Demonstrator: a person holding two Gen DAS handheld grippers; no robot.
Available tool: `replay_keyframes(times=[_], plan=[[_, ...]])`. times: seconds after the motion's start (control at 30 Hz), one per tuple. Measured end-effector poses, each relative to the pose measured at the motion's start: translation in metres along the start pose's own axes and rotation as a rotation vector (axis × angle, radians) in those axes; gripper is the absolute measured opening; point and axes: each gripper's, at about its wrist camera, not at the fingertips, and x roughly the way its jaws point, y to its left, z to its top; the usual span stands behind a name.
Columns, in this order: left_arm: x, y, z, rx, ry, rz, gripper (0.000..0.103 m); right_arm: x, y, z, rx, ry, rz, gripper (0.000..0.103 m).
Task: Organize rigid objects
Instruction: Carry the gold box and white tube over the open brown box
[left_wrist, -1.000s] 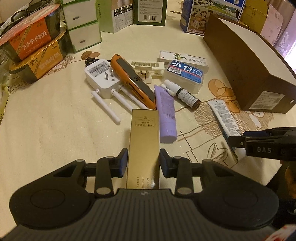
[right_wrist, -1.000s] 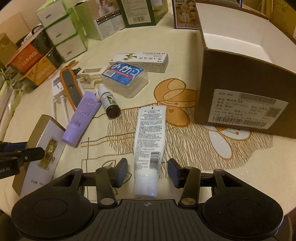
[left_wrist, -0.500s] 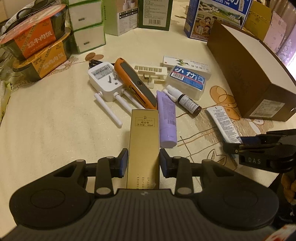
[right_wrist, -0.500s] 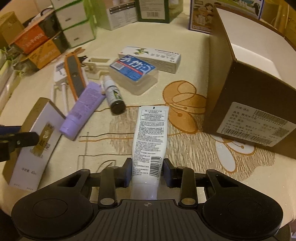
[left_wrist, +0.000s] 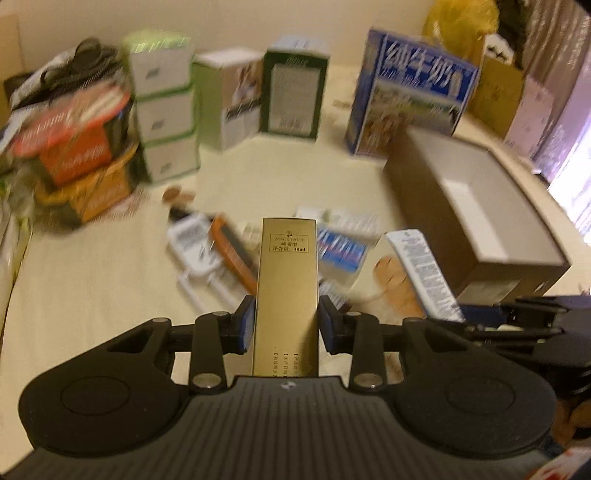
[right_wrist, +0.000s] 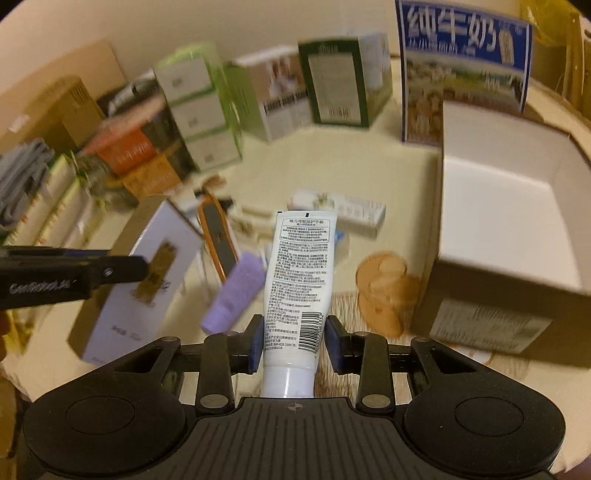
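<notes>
My left gripper (left_wrist: 286, 326) is shut on a tall gold box (left_wrist: 288, 280) and holds it lifted above the table; the box also shows in the right wrist view (right_wrist: 140, 280). My right gripper (right_wrist: 293, 341) is shut on a white tube (right_wrist: 299, 280) with a barcode, lifted too; the tube shows in the left wrist view (left_wrist: 424, 273). An open brown carton (right_wrist: 509, 229) with a white inside stands to the right, also seen in the left wrist view (left_wrist: 476, 206). On the table lie a purple tube (right_wrist: 236, 295), an orange-and-grey tool (right_wrist: 216, 240) and a white flat box (right_wrist: 347, 212).
A white plug adapter (left_wrist: 192, 243) and a blue-labelled clear box (left_wrist: 341, 251) lie on the cream cloth. Green-and-white boxes (left_wrist: 162, 110), a blue milk carton (left_wrist: 410, 92) and stacked food tubs (left_wrist: 74, 147) line the back and left.
Both grippers have risen and tilted up, lifting the gold box and the white tube off the table. The right gripper closed on the tube a second ago.
</notes>
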Motion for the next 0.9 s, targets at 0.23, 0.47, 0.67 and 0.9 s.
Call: replay_keyframes(times=[0.23,0.47,0.67,0.9], plan=[[-0.002,-0.051,0.049,0.052,-0.093,-0.079,0.031,-0.036,-0.036,0.032,0.056,-0.097,-0.045,0.032],[0.014,-0.122,0.084,0.105,-0.128,-0.21,0.031,-0.063,-0.096,0.052,0.126,-0.162,-0.157,0.032],[0.044,-0.181,0.102,0.128,-0.113,-0.27,0.031,-0.072,-0.144,0.06,0.161,-0.174,-0.243,0.032],[0.091,-0.227,0.101,0.136,-0.047,-0.293,0.031,-0.062,-0.192,0.056,0.2,-0.13,-0.305,0.032]])
